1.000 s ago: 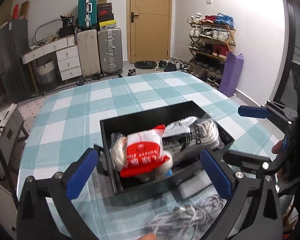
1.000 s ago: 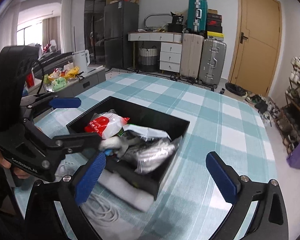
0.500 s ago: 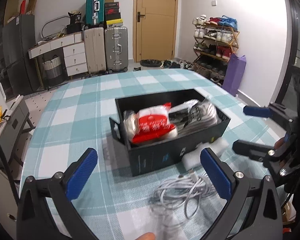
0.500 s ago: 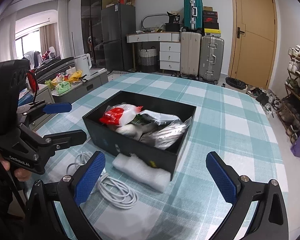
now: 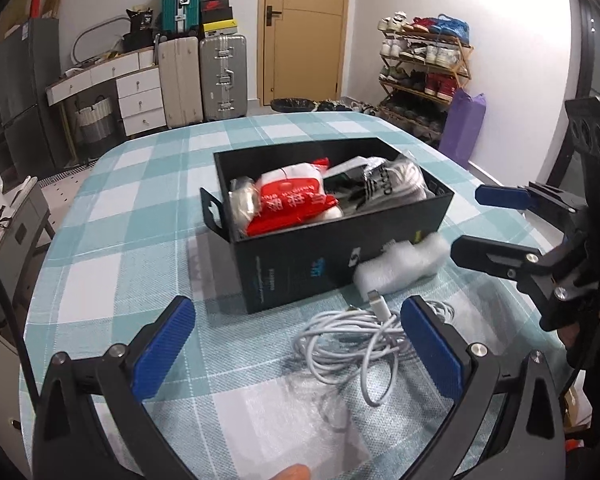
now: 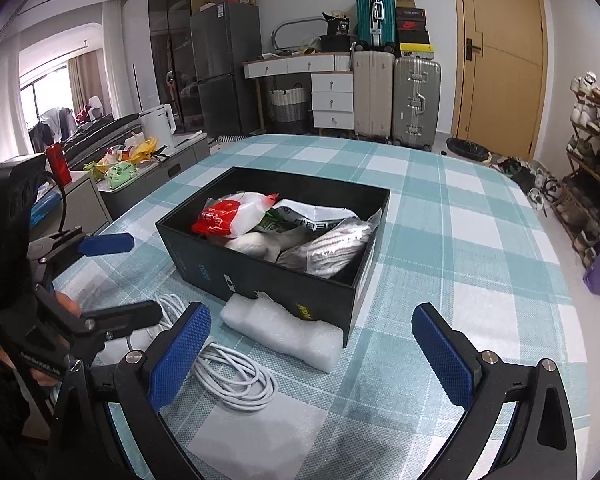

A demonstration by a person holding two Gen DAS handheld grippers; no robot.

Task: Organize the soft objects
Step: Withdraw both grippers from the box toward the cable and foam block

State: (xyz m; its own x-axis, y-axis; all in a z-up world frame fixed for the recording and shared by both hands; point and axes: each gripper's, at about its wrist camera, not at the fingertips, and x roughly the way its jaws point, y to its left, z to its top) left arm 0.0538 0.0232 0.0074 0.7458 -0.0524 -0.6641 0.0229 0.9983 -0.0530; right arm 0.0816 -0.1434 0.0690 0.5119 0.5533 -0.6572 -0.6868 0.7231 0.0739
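1. I see the foam roll [image 6: 281, 327] touching the box [image 6: 260, 276], just ahead between my right gripper's [image 6: 308, 356] spread fingers.
2. The cable [image 5: 352, 340] lies between my left gripper's [image 5: 300, 346] released fingers.
3. Soft packets fill the box ahead of both grippers.
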